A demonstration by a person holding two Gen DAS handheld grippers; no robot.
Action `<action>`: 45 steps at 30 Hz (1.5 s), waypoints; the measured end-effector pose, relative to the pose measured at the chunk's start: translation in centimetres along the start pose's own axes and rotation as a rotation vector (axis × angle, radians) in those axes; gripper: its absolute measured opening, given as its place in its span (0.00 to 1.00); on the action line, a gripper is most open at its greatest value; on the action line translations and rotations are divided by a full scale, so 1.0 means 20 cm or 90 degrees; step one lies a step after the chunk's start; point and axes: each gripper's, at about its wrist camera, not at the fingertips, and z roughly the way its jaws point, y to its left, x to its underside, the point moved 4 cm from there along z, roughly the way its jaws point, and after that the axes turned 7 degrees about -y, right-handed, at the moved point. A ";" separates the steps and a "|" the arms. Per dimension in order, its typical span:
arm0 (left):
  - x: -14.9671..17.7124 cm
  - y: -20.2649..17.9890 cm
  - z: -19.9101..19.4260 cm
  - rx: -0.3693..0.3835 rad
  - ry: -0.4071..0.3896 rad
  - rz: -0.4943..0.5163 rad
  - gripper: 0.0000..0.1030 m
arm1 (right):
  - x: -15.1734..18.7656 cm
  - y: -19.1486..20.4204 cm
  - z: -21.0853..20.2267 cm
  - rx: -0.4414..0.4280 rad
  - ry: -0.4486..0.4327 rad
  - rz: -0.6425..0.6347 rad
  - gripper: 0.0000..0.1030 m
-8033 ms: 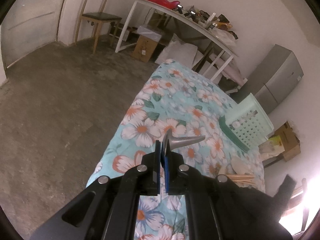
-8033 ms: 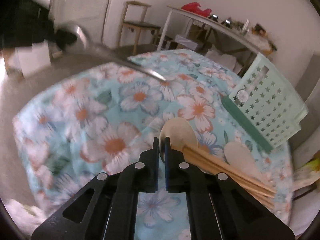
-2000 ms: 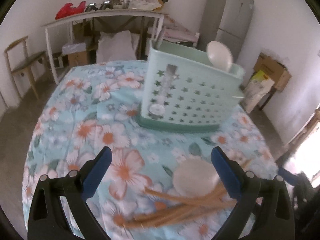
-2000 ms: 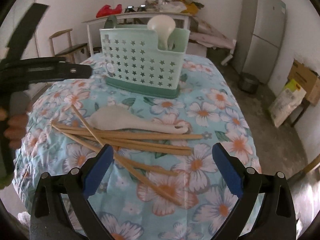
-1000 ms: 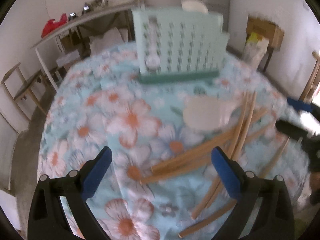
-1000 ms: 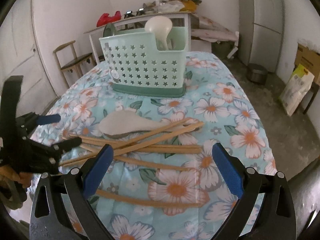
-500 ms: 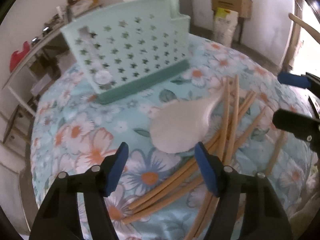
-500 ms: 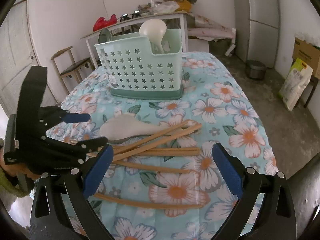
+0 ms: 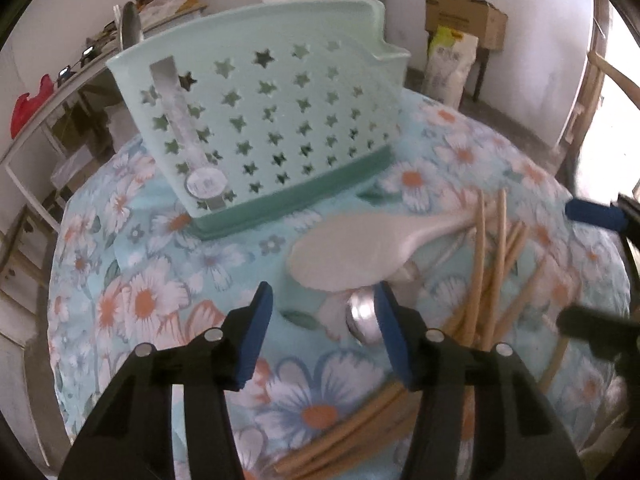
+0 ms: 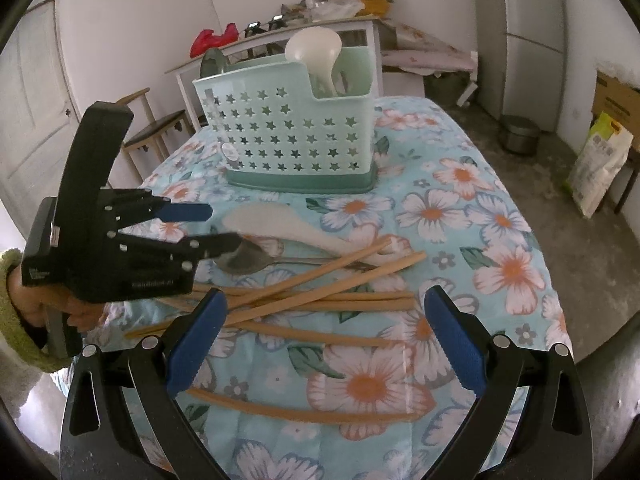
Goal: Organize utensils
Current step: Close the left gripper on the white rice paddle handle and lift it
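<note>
On the flowered tablecloth (image 10: 472,216): everything is placed relative to the mint caddy (image 10: 288,136), so that's the landmark.
Caddy: found standing upright at the far side of the cloth, star holes all over; a white ladle (image 10: 316,56) and a metal utensil (image 10: 212,62) are stood inside it.
White rice paddle (image 9: 360,248): laid flat just in front of the caddy.
Metal spoon (image 10: 256,260): seen beside the paddle on the side away from the caddy, partly tucked under the sticks.
Chopsticks (image 10: 320,292): scattered in a crossed pile further out from the caddy.
Left gripper (image 9: 322,312): fingers spread to a medium gap, nothing pinched; the spoon bowl is touched or nearly touched by one finger.
Right gripper (image 10: 320,336): fingers spread wide above the chopstick pile, nothing held.
</note>
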 end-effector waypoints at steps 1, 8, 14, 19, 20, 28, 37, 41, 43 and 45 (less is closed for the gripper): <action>-0.01 0.01 0.01 -0.004 -0.004 -0.005 0.49 | 0.00 0.00 0.00 -0.002 0.002 0.005 0.92; -0.06 0.08 0.06 0.013 -0.007 -0.102 0.48 | 0.00 -0.01 0.02 -0.010 0.008 0.013 0.92; -0.13 0.06 0.05 -0.010 -0.048 -0.066 0.47 | 0.01 -0.01 0.01 -0.013 0.011 0.017 0.92; -0.17 -0.01 0.06 -0.033 -0.063 0.028 0.47 | 0.01 -0.02 0.01 -0.015 0.010 0.021 0.92; -0.18 -0.02 0.07 -0.039 -0.064 0.047 0.47 | 0.01 -0.02 0.01 -0.015 0.010 0.021 0.92; -0.18 -0.23 0.12 -0.081 -0.070 0.293 0.31 | 0.00 -0.01 0.01 -0.017 0.009 0.022 0.92; -0.12 -0.32 0.08 -0.145 -0.089 0.484 0.03 | -0.01 -0.02 0.00 -0.007 0.000 0.015 0.92; -0.10 -0.31 -0.04 -0.127 -0.092 0.492 0.02 | -0.01 -0.02 0.00 -0.007 0.000 0.018 0.92; -0.05 -0.30 -0.10 -0.124 -0.082 0.499 0.02 | -0.01 -0.02 0.00 -0.008 0.001 0.018 0.92; -0.01 -0.28 -0.12 -0.125 -0.066 0.501 0.02 | -0.01 -0.02 0.00 -0.010 0.001 0.017 0.92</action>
